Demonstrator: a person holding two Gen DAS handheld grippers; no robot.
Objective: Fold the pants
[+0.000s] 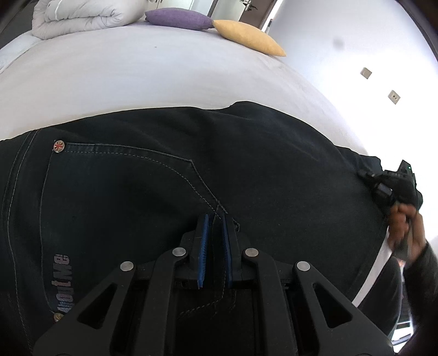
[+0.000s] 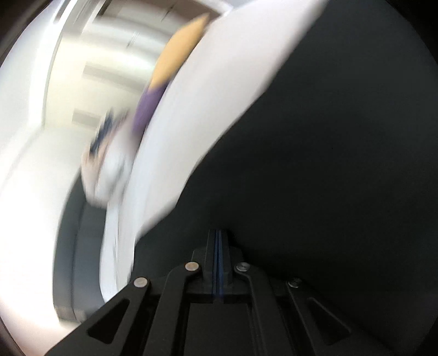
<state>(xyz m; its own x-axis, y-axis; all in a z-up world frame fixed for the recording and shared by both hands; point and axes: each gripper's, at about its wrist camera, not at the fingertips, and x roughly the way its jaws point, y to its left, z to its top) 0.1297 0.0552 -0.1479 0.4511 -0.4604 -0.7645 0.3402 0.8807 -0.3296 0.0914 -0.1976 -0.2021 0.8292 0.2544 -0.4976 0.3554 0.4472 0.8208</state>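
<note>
Dark pants (image 1: pixel 153 178) lying on a white bed (image 1: pixel 137 79), seat side up: a back pocket (image 1: pixel 115 191) with a rivet (image 1: pixel 59 145) is visible, and the cloth spreads broad and mostly flat with shallow wrinkles. No crisp finished fold can be read from these views; the folding appears to be at an early or middle step, with most of the stacking and squaring left to do. The left tongs (image 1: pixel 215 219) sit over the pants beside the pocket's lower corner, their blue pads nearly together on a thin pinch of the dark fabric at a seam. The right tongs (image 2: pixel 218 232) are fully closed, pad against pad; the heavily blurred right wrist view shows them over the pants near the cloth's edge, and whether any fabric is caught between them cannot be told. In the left wrist view the right tongs and the hand (image 1: pixel 402 227) holding them appear at the pants' far right edge. Beyond the pants, at the bed's far end, lie a purple cushion (image 1: pixel 178 18), a yellow cushion (image 1: pixel 246 37) and a folded white duvet (image 1: pixel 82 16).
</note>
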